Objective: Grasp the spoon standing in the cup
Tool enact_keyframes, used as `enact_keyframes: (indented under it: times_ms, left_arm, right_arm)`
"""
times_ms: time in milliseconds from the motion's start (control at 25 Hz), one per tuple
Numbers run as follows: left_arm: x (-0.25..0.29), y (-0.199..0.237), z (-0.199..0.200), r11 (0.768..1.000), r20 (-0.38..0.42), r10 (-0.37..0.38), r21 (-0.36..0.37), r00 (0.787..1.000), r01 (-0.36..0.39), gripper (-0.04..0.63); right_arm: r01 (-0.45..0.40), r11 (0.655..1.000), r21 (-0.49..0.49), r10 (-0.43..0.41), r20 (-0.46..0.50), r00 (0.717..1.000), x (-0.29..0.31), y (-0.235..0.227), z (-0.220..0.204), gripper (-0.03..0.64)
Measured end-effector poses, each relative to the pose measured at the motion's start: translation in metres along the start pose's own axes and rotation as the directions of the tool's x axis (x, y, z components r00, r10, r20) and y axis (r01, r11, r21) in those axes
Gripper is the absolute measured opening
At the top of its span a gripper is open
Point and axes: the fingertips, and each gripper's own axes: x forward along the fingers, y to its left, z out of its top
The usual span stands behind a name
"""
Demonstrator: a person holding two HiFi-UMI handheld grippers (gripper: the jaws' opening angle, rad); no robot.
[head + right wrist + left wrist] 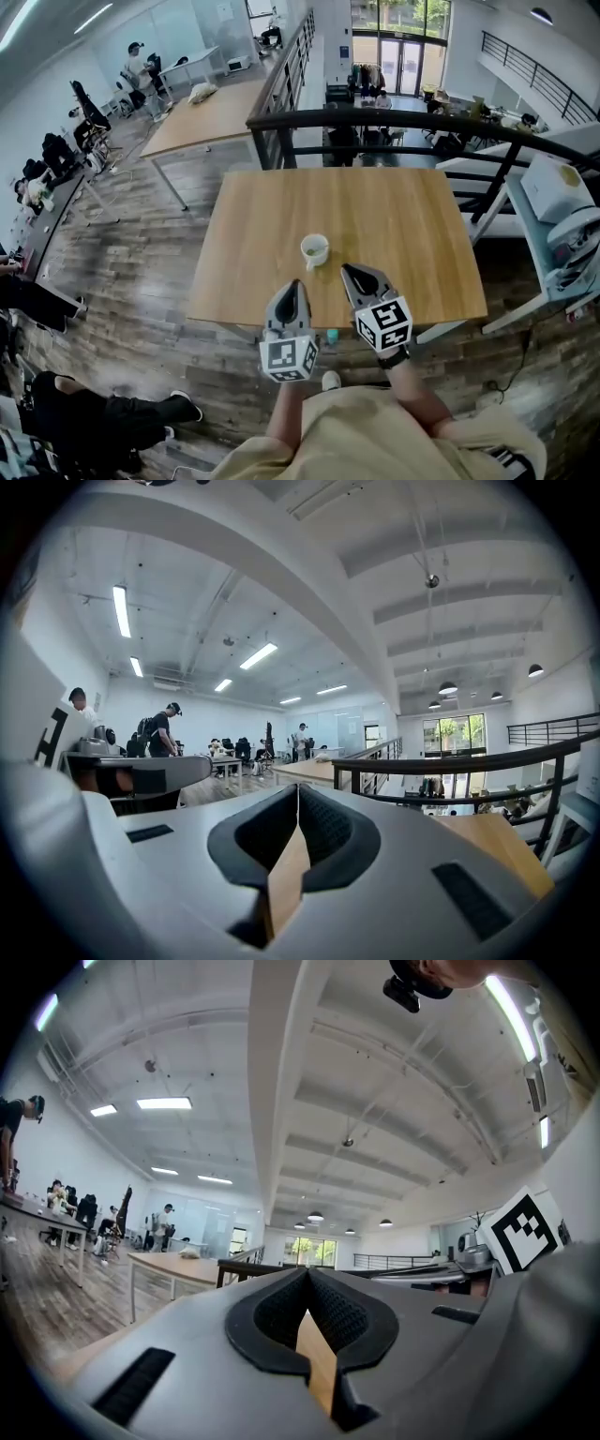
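Observation:
A small white cup (314, 249) stands on the wooden table (281, 216), a little in from its near edge. At this size I cannot make out a spoon in it. My left gripper (294, 284) hangs over the near edge, just below and left of the cup, with its jaws together and nothing between them. My right gripper (347, 270) is just below and right of the cup, also shut and empty. The left gripper view shows its tips (307, 1274) meeting, with only tabletop behind. The right gripper view shows its tips (298, 791) closed too. Neither gripper view shows the cup.
A black railing (422, 122) runs behind the table's far edge. Another long table (202, 117) stands at the back left, with people seated beyond it. A white machine (562, 216) sits at the right. Someone's legs (103, 412) lie at the lower left.

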Motion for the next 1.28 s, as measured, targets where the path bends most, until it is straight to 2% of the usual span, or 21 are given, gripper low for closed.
enact_keyframes:
  times_ms: [200,560,880,1080,1280]
  left_arm:
    - [0.026,0.032,-0.021,1.000,-0.036,-0.010,-0.027,0.999,0.009,0.011]
    - [0.091,0.066,-0.062,0.999,-0.110,-0.011,-0.043,0.994,0.007,0.011]
    - [0.150,0.090,-0.085,0.999,-0.167,-0.002,-0.035,0.986,-0.004,0.011]
    - [0.180,0.094,-0.105,0.999,-0.208,-0.011,-0.041,0.978,0.002,0.011]
    - [0.194,0.099,-0.122,0.999,-0.244,-0.004,-0.052,0.970,-0.008,0.011]
  right_arm:
    - [0.019,1.000,0.003,-0.018,-0.084,0.996,0.040,0.000,-0.028,0.017]
    - [0.069,0.997,0.023,-0.065,-0.173,0.983,0.102,-0.054,-0.068,0.017]
    - [0.056,0.998,0.042,-0.043,-0.253,0.967,0.154,-0.085,-0.101,0.017]
    - [0.059,0.996,0.067,-0.034,-0.320,0.947,0.174,-0.105,-0.130,0.017]
    - [0.036,0.996,0.086,0.000,-0.381,0.925,0.183,-0.102,-0.159,0.017]
